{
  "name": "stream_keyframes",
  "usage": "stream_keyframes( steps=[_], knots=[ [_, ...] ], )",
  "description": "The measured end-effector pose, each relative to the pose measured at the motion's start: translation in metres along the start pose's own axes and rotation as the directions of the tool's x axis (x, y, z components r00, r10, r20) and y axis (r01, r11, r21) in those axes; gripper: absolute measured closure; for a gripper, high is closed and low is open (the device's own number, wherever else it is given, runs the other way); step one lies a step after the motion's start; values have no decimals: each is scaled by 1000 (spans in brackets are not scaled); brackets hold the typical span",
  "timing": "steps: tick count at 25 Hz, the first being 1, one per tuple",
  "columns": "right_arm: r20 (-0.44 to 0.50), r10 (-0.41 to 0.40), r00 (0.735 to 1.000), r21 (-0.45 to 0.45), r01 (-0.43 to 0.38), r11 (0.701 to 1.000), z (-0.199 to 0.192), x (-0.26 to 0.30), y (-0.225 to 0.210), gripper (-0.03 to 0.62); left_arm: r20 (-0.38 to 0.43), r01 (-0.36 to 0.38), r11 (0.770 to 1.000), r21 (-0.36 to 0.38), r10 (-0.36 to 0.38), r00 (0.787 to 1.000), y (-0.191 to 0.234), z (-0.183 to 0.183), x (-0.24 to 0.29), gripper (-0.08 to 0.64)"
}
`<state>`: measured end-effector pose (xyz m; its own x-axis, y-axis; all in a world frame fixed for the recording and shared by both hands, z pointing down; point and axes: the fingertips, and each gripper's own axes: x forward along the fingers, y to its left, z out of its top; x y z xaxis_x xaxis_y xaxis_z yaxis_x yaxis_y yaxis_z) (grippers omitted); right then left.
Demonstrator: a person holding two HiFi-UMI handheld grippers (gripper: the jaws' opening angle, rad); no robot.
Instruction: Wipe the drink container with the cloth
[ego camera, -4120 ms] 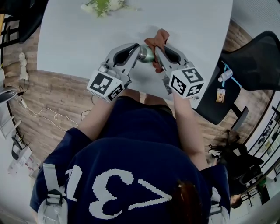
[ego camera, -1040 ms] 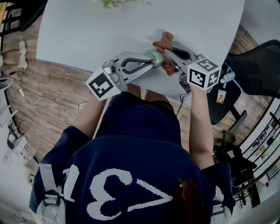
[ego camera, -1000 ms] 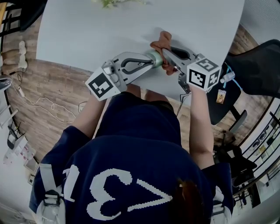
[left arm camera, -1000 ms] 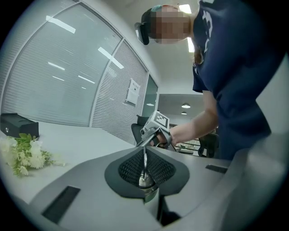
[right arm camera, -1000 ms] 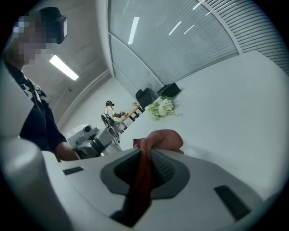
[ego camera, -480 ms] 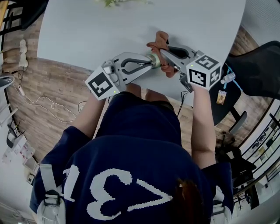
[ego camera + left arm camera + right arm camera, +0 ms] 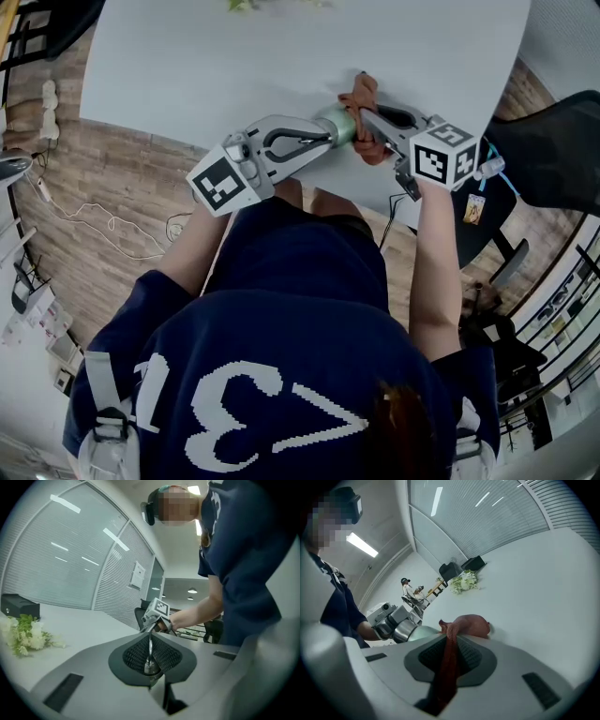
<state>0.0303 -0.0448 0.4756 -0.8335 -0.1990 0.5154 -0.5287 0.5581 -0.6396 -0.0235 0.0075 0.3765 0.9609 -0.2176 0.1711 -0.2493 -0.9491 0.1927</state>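
A pale green drink container (image 7: 339,124) hangs sideways just above the white table (image 7: 187,66), near its front edge. My left gripper (image 7: 326,134) comes in from the left and is shut on a thin metal part at the container's end (image 7: 149,654). My right gripper (image 7: 367,127) comes in from the right, shut on a reddish-brown cloth (image 7: 362,94) that lies against the container's right end. In the right gripper view the cloth (image 7: 466,624) bunches past the jaws, with the green container (image 7: 423,633) just to its left. The container's far side is hidden.
A bunch of white flowers (image 7: 464,581) lies at the table's far edge. A black box (image 7: 18,606) sits further back on it. A black office chair (image 7: 553,131) stands to the right of the table. The person's body is close behind the front edge.
The right gripper and cloth have slid to the right along the container, baring more of its green side. The left gripper keeps its hold and has hardly moved.
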Motion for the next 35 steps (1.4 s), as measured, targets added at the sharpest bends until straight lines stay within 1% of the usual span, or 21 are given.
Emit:
stream_keyframes(
  steps=[1, 3, 4, 6, 7, 9, 11, 14, 19, 21, 22, 25, 27, 29, 31, 32, 33, 35],
  knots=[
    [-5, 15, 1000, -14, -15, 1000, 4, 0, 5, 534, -3, 32, 999, 28, -32, 999, -4, 0, 3, 534],
    [-16, 87, 996, -44, -88, 995, 16, 0, 27, 534, -5, 78, 994, 76, -78, 997, -10, 2, 6, 534],
    [-25, 136, 990, -62, -137, 989, 23, 0, 42, 534, -5, 91, 992, 90, -91, 996, -11, 3, 7, 534],
    [-59, 229, 972, -110, -234, 966, 33, 2, 73, 534, -7, 104, 989, 107, -104, 995, -13, 5, 9, 534],
    [-85, 254, 963, -140, -264, 954, 36, 5, 84, 534, -12, 109, 988, 110, -108, 994, -14, 5, 9, 534],
    [-151, 244, 958, -199, -271, 942, 34, 11, 88, 534, -24, 115, 988, 105, -113, 993, -16, 3, 9, 534],
    [-197, 218, 956, -212, -258, 943, 29, 16, 77, 534, -31, 114, 989, 92, -111, 993, -17, 1, 8, 534],
    [-191, 210, 959, -155, -240, 958, 29, 21, 54, 534, -28, 107, 990, 90, -105, 994, -17, 2, 6, 534],
    [-217, 124, 968, -85, -146, 986, 11, 25, -4, 534, -35, 105, 990, 96, -102, 994, -18, 2, 6, 534],
    [-233, 103, 967, -83, -125, 989, 5, 23, -15, 534, -28, 102, 990, 94, -100, 995, -18, 2, 7, 534],
    [-240, 104, 965, -90, -128, 988, 4, 21, -13, 534, -26, 103, 990, 96, -101, 995, -18, 2, 7, 534],
    [-260, 139, 956, -129, -177, 976, 12, 17, 12, 534, -28, 108, 988, 110, -106, 994, -20, 2, 6, 534],
    [-284, 175, 943, -172, -229, 958, 20, 16, 36, 534, -27, 112, 987, 115, -110, 994, -21, 3, 6, 534],
    [-311, 246, 918, -204, -317, 926, 28, 15, 68, 534, -24, 110, 987, 118, -108, 994, -21, 4, 7, 534],
    [-320, 347, 882, -203, -422, 884, 36, 16, 100, 534, -24, 107, 987, 119, -105, 994, -20, 4, 7, 534],
    [-330, 363, 871, -210, -443, 872, 37, 18, 109, 535, -28, 108, 987, 118, -106, 994, -20, 3, 7, 534],
    [-351, 351, 868, -225, -442, 868, 36, 20, 110, 535, -32, 110, 987, 115, -107, 994, -21, 2, 6, 534],
    [-397, 299, 868, -252, -416, 874, 30, 27, 101, 534, -35, 111, 988, 108, -108, 994, -22, 1, 6, 534]
  ],
)
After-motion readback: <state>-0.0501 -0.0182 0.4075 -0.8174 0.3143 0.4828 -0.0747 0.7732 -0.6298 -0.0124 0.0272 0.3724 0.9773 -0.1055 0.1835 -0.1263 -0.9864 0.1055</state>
